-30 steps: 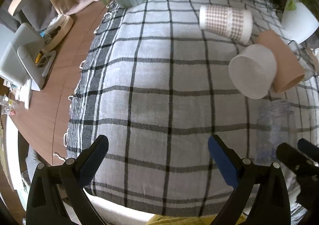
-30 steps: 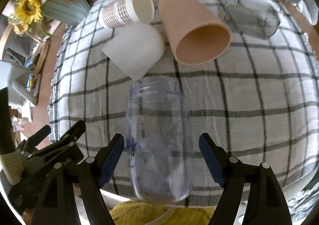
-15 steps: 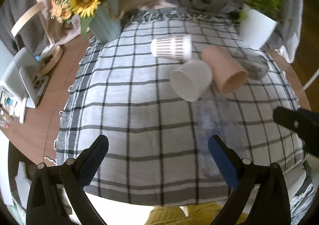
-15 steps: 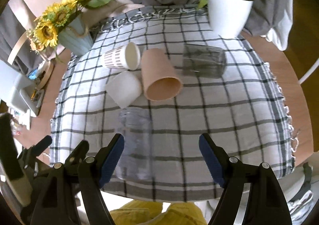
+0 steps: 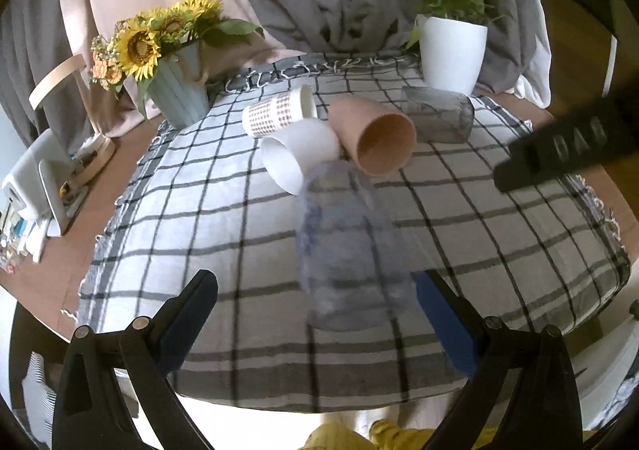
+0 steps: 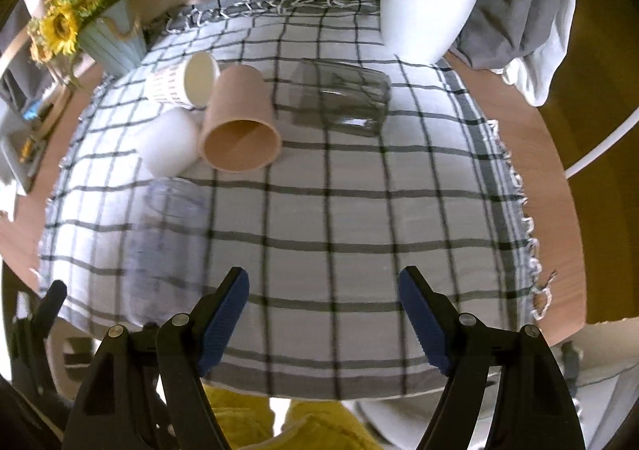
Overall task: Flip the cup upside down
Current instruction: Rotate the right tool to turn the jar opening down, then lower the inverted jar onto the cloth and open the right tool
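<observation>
Left gripper [image 5: 315,308]: jaws spread wide, holding nothing, raised above the near part of the checked tablecloth [image 5: 199,210]. Right gripper [image 6: 324,314]: jaws likewise apart and empty, above the cloth's near edge.

The clear plastic cup [image 5: 347,250] stands on the cloth near its front edge, apart from both grippers; in the left wrist view it sits just inside the right finger [image 5: 445,324], in the right wrist view it lies left of the jaws [image 6: 169,246]. Blur prevents confirming which end is up.

Behind it, lying on their sides and touching: white cup [image 5: 297,154], tan cup [image 5: 373,134], patterned paper cup [image 5: 279,112]. A grey glass [image 5: 437,118] lies apart, to their right. Sunflower vase [image 5: 179,90] and white plant pot [image 5: 451,50] occupy the far corners
</observation>
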Demonstrator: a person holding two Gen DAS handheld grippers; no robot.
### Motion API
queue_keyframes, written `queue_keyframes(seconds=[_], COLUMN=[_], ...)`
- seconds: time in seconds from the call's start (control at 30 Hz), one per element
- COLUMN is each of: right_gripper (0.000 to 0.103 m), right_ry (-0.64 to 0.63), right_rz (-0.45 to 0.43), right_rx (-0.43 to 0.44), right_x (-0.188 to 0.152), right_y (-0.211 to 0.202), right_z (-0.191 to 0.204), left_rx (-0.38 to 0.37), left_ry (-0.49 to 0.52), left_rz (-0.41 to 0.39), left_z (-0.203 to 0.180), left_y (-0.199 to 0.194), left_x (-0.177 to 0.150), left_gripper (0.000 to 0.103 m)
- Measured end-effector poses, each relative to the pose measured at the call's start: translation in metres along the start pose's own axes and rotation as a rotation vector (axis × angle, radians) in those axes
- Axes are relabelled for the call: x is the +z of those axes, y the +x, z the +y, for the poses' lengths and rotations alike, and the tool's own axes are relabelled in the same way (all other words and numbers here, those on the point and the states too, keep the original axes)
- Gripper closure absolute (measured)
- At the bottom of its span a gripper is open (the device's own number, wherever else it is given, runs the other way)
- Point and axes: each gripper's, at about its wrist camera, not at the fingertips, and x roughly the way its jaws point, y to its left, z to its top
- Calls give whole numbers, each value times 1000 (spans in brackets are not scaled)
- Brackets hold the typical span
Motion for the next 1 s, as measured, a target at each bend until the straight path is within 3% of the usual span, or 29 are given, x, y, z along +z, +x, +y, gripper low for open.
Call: queue_keyframes(seconds=[0.27,0.5,0.57,0.67,1.0], right_gripper=[26,26,26,26,26], right_ry=[-35,-34,-35,-33,-32], right_rz=[49,57,61,64,64], right_rx=[-63,-72,-68,-63,-15], right_x=[1,1,1,2,4], right_y=[22,27,28,30,29], right_z=[-13,-19,-20,-20,-13], left_rx=[30,85,94,94,78], left_ry=[4,-13,-23,-29,0], left_rz=[-62,-88,-83,-76,-75], left_z=[-26,-32,-32,-30,-22], left_y=[17,32,34,37,20], left_x=[-13,-13,-13,-12,-5], left_gripper=[2,10,22,31,31])
